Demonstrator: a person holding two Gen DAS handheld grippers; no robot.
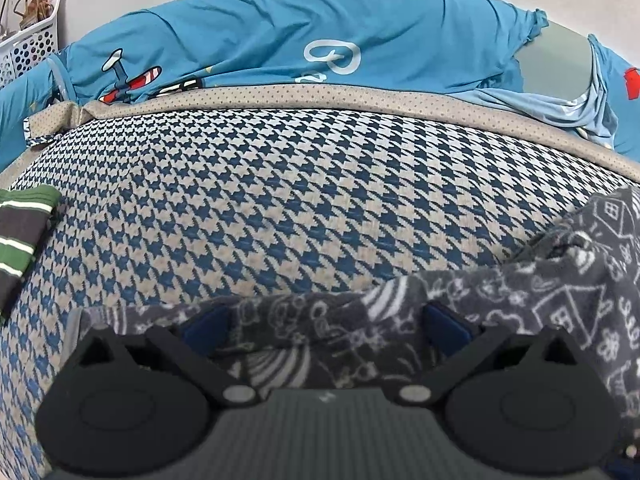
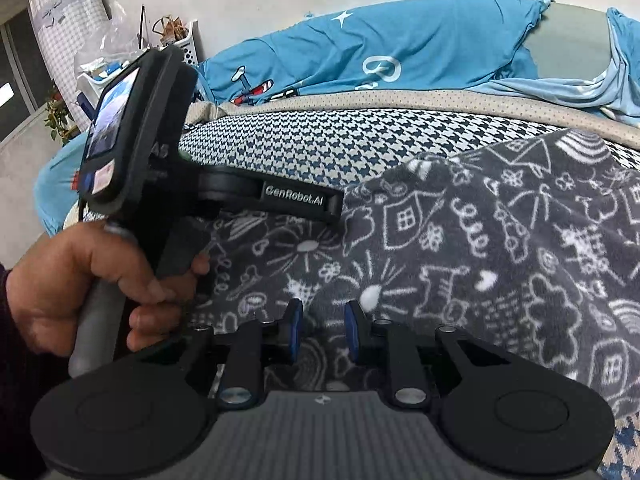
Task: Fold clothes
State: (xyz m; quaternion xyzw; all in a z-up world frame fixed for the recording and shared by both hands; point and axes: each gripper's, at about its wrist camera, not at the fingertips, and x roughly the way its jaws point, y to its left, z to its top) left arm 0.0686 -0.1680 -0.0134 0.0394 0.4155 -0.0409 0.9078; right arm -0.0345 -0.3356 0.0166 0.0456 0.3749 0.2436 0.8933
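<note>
Draping over wide-spread left gripper (image 1: 326,324), perhaps unpinched: doodle-print fleece (image 1: 560,292).

Right gripper (image 2: 320,330) sat over grey doodle-print garment (image 2: 480,248), blue pads (image 2: 295,330) apart. Hand (image 2: 92,280) held left gripper (image 2: 304,202) at garment's left edge. Houndstooth cover (image 2: 320,140) beneath.

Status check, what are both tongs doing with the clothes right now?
Left tongs open, straddling the grey doodle-print garment. Right tongs open over it. Striped garment lies aside.
</note>
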